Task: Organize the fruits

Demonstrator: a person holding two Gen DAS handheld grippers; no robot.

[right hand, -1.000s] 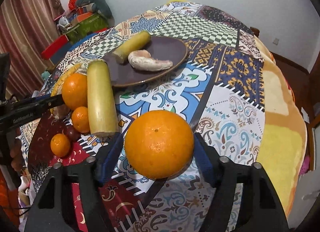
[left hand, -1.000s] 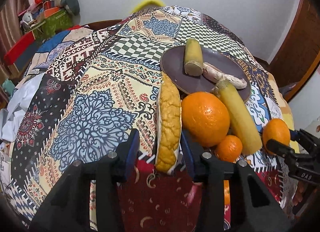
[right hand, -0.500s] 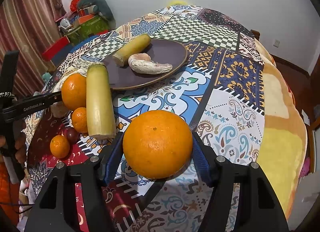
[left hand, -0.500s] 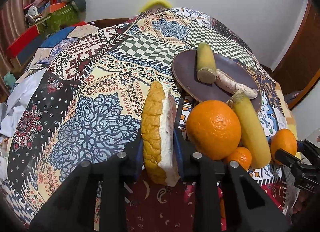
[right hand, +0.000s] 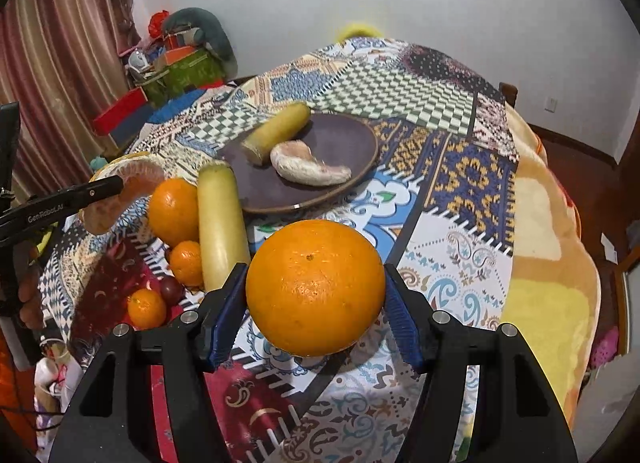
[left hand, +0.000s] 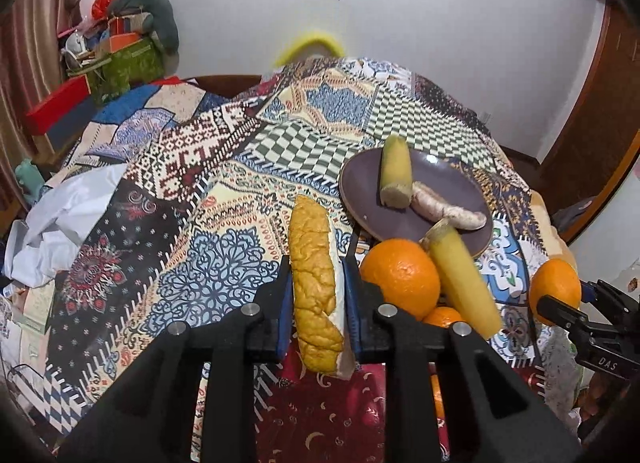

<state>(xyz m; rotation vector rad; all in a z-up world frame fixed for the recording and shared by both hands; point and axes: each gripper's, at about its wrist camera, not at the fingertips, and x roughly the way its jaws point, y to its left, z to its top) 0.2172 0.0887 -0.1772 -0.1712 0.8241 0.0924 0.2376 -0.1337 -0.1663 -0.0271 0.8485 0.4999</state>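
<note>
A: What has the left gripper (left hand: 316, 299) got?

B: Its fingers (left hand: 285, 303) are clamped on a pomelo wedge (left hand: 314, 283), bumpy yellow rind on one side, white pith on the other, standing on edge between the blue pads. From the right wrist view the wedge (right hand: 120, 187) shows its pale orange flesh, with the left gripper's dark finger across it.

A: And the right gripper (right hand: 316, 303)?

B: Clenched on a large orange (right hand: 315, 288), held clear above the patterned quilt (right hand: 460, 183). The pads press it on both sides.

A: Where is the rest of the fruit?

B: A second large orange (left hand: 400, 277) lies on the quilt just right of the wedge, touching a sugarcane piece (left hand: 460, 277) whose far end leans against the rim of the brown plate (left hand: 360, 187). A small tangerine (left hand: 442, 316) is tucked below those two. In the right wrist view another tangerine (right hand: 146, 307) lies nearer the edge, with a dark grape (right hand: 171, 289) beside it.

A: What sits on the plate?

B: A shorter sugarcane piece (left hand: 396, 173) and a pale root, ginger-like (left hand: 444, 212), lying side by side, touching or nearly so.

A: Anything beyond the quilt?

B: A pile of boxes and a green bag (left hand: 120, 67) by the curtain, and white crumpled cloth (left hand: 60, 223) at the left.
</note>
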